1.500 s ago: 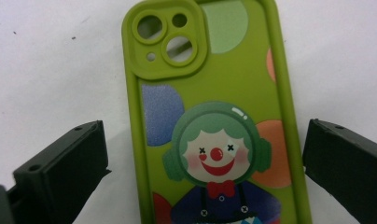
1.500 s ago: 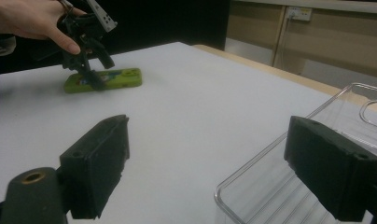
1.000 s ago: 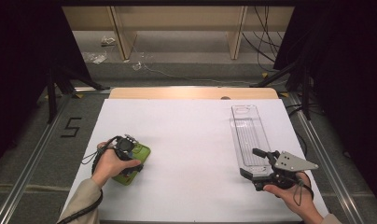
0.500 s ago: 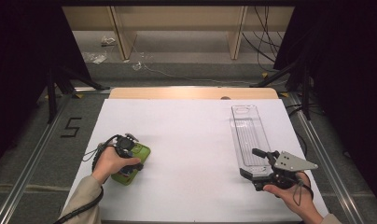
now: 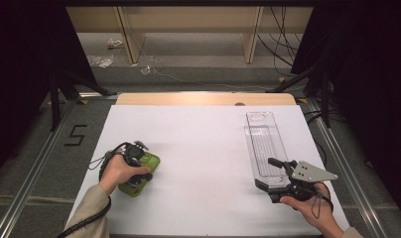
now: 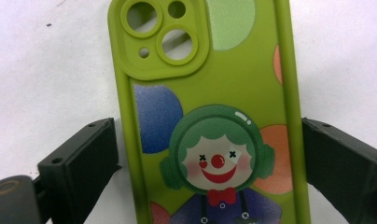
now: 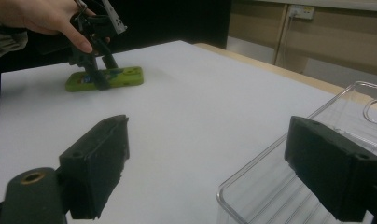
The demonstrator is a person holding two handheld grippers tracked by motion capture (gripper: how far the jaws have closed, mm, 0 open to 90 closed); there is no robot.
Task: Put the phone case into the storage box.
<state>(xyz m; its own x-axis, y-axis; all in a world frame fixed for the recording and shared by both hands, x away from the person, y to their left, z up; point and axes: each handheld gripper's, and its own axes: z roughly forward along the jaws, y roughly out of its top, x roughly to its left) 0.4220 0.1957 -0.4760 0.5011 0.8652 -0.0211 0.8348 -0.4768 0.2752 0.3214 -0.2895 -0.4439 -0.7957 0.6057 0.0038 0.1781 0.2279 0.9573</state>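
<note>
Spreading across nearly the whole high view, the white worktop (image 5: 203, 148) carries two things well apart: a long clear plastic tray (image 5: 265, 144) on the person's right and a lime-green silicone phone case printed with a clown (image 5: 139, 173) on the left. The case lies flat, printed back up, near the worktop's front left edge, and the left tongs (image 5: 135, 168) stand right over it. In the left gripper view the case (image 6: 210, 116) runs lengthwise up the middle between the two black jaws, its camera cut-outs at the far end, so its long axis lies along the tongs' reach and its narrow width spans the gap. The jaws have just been closing a little with the case between them, yet a strip of white shows on either side, so I judge the pads not yet pressing. Closing straight across the width looks like all the grip needs. The right tongs (image 5: 280, 178) rest wide apart and empty at the tray's near end, one jaw over its rim (image 7: 270, 177), far from the case.
</note>
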